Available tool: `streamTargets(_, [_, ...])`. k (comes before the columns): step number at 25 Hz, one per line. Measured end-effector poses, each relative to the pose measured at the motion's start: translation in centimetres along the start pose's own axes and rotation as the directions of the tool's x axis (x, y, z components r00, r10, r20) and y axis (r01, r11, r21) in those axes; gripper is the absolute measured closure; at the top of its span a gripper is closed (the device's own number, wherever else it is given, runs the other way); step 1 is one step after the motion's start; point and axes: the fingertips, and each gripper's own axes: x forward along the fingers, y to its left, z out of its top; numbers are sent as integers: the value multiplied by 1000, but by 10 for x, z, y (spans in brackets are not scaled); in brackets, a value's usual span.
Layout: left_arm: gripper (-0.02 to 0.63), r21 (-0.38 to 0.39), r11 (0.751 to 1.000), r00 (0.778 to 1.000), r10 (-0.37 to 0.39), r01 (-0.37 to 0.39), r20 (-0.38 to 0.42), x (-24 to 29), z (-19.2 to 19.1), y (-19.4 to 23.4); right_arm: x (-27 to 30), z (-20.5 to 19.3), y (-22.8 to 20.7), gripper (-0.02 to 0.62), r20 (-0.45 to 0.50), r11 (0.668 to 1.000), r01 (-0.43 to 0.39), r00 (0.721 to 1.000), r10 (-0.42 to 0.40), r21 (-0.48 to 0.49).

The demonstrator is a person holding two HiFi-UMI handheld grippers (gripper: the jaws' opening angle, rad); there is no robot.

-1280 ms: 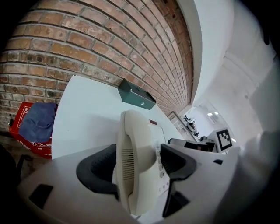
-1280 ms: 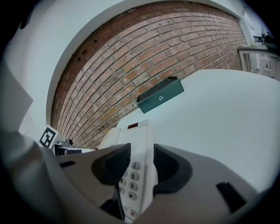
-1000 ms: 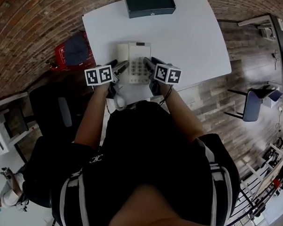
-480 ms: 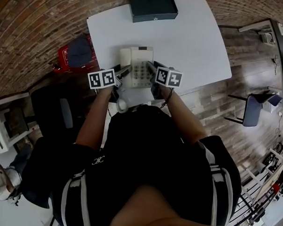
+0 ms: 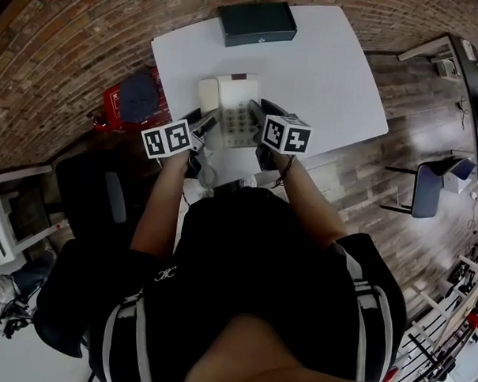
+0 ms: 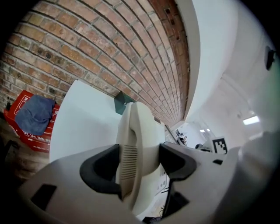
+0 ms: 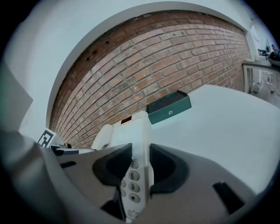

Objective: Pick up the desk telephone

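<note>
We are pinching the telephone [image 5: 236,107] level above the bench [image 5: 331,71], left gripper [image 6: 139,162] fingers clenched on its handset [image 5: 209,94] side, right gripper [image 7: 141,168] fingers closing on its keypad [image 7: 131,186] edge for balance.

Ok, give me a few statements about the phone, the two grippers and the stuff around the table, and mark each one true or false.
1. The left gripper is clamped on the handset side of the desk telephone. True.
2. The right gripper is empty. False: the telephone's keypad edge is between its jaws, which are closing on it.
3. The dark green box sits on top of the telephone. False: it lies apart from it, at the far edge of the table.
4. A blue cloth lies on a red crate beside the table. True.
</note>
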Motion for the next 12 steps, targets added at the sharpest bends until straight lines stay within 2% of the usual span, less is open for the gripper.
streamTargets(6, [318, 95, 995, 998, -26, 21, 55, -27, 19, -34, -33, 27, 27, 482, 112, 999, -8, 994, 12, -39])
streamTargets(12, [318, 195, 979, 991, -75, 52, 109, -59, 40, -66, -66, 54, 61, 482, 227, 996, -13, 973, 33, -89])
